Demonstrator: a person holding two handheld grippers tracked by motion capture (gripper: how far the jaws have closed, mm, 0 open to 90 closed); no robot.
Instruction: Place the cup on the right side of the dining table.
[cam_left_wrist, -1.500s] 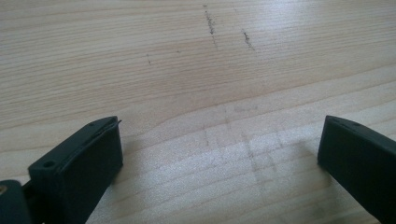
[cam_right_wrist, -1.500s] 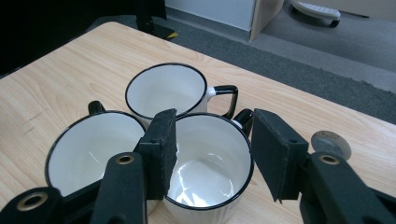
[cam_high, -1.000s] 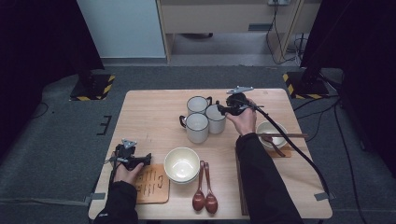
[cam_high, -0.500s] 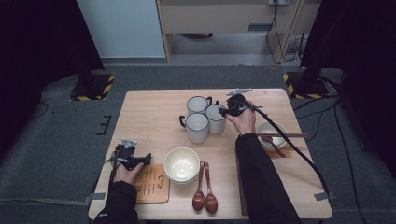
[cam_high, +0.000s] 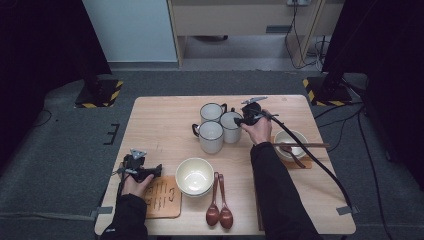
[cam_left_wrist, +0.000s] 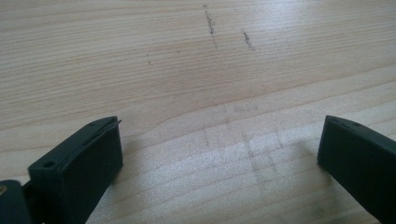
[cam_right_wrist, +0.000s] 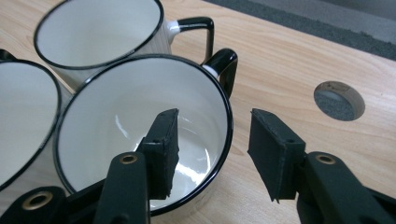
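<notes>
Three white mugs with black rims stand bunched together at the far middle of the table (cam_high: 150, 125), and the right gripper (cam_right_wrist: 212, 144) hangs over the rightmost mug (cam_right_wrist: 144, 135), one jaw inside its mouth and the other outside the wall on the right, so the rim sits between them. The jaws stand half-open with a gap on both sides of the wall; they have just been closing a little, and nothing is pinched yet.

The risk, as I judge it, lies in the crowding. The mug touches or nearly touches the left mug (cam_right_wrist: 23, 126) and the far mug (cam_right_wrist: 100, 37), so a skewed lift could drag or tip a neighbour. A thin, glossy wall clamped at one spot may also let the mug swing or slip.

All three mugs look empty. Nearer the person, a cream bowl (cam_high: 195, 176) appears empty, with two wooden spoons (cam_high: 219, 212) just right of it. At the right, a small bowl (cam_high: 291, 144) carries chopsticks (cam_high: 300, 145) across its rim and a spoon inside.

The left gripper (cam_left_wrist: 219, 154) rests low at the near left, jaws wide over bare wood, gripping nothing.
</notes>
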